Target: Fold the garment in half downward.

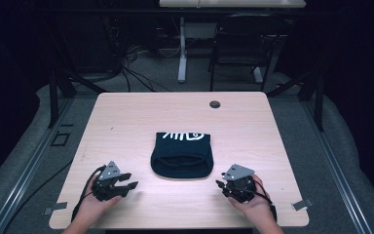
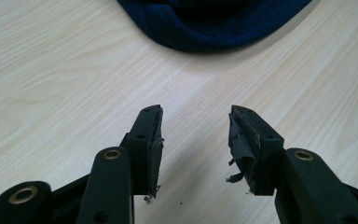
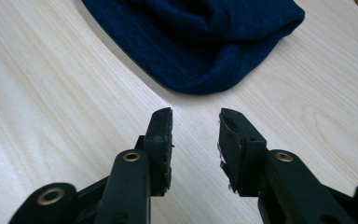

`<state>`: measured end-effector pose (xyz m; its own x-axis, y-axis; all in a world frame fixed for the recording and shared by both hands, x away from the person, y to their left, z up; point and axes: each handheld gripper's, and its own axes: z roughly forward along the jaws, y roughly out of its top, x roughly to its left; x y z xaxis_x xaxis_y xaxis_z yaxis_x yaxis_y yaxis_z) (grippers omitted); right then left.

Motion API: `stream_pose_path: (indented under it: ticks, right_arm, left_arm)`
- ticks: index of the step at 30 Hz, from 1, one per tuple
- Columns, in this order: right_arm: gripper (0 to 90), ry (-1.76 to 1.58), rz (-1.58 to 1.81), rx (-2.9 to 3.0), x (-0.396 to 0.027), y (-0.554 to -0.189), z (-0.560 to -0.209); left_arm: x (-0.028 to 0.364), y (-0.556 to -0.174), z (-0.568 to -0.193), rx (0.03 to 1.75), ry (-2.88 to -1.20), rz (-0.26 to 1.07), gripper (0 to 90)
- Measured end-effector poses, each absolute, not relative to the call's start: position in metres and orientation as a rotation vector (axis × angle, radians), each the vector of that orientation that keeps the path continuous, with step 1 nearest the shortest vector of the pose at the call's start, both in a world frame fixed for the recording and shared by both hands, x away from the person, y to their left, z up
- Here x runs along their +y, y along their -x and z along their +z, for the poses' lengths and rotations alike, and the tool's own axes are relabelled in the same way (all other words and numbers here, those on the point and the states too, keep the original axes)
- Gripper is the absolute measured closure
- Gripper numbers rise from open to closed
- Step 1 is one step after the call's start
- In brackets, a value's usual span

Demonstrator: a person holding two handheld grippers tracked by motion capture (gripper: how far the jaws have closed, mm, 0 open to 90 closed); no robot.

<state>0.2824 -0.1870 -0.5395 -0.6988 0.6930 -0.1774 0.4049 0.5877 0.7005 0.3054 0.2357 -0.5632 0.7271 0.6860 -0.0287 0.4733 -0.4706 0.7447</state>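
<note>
A dark blue knit hat [image 1: 181, 154] with white lettering lies flat in the middle of the light wooden table [image 1: 126, 117], its rounded end toward the person. My left gripper [image 1: 130, 181] rests low at the front left, a short way from the hat's left side, jaws open with bare wood between them. The hat's rounded edge [image 2: 214, 28] lies ahead of the left gripper [image 2: 196, 112]. My right gripper [image 1: 219, 179] sits at the front right, open and empty, just off the hat's right edge. In the right gripper view the hat [image 3: 200, 42] lies beyond the right gripper [image 3: 196, 114].
A round cable hole [image 1: 215, 104] sits near the table's far edge. Metal clips [image 1: 302, 204] stick out at the front corners. A dark chair [image 1: 243, 44] and a desk leg [image 1: 182, 48] stand on the floor beyond the table.
</note>
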Motion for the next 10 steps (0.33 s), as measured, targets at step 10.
stream_pose_path:
  ticks: [10]
  right_arm:
    - [57.2, -0.859, 0.842, 2.391, -0.184, -0.283, -0.552]
  left_arm:
    - [0.24, -0.308, -0.568, 0.907, -2.13, 0.363, 49.4]
